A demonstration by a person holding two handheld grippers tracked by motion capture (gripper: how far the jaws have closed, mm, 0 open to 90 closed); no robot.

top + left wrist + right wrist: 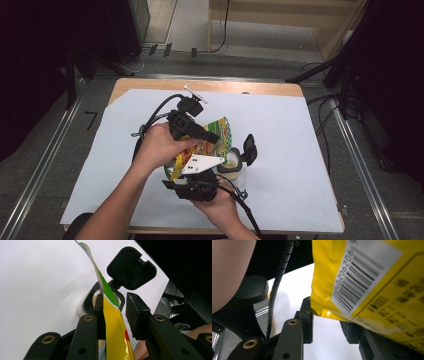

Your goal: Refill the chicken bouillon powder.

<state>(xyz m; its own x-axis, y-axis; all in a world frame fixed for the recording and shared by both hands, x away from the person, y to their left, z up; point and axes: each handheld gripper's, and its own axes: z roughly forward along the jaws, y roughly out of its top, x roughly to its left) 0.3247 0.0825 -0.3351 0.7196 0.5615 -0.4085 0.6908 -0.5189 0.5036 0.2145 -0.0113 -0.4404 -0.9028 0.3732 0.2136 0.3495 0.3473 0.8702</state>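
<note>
A yellow and green snack bag (221,129) hangs tilted above the table between both grippers. Its open green end (106,287) points down at a small round container (232,161) of beige contents, whose black hinged lid (250,149) stands open. My left gripper (211,137) is shut on the bag near that end. The bag (113,325) lies against one pad and the other pad (136,312) meets it lower down. My right gripper (182,172) is shut on the bag's bottom corner (322,311), below the barcode (359,277).
A white sheet (285,125) covers most of the wooden table (210,85). The container's rim (88,298) and lid (131,267) lie just beyond the left jaws. Cables (155,112) trail from both grippers. Dark stands and floor rails surround the table.
</note>
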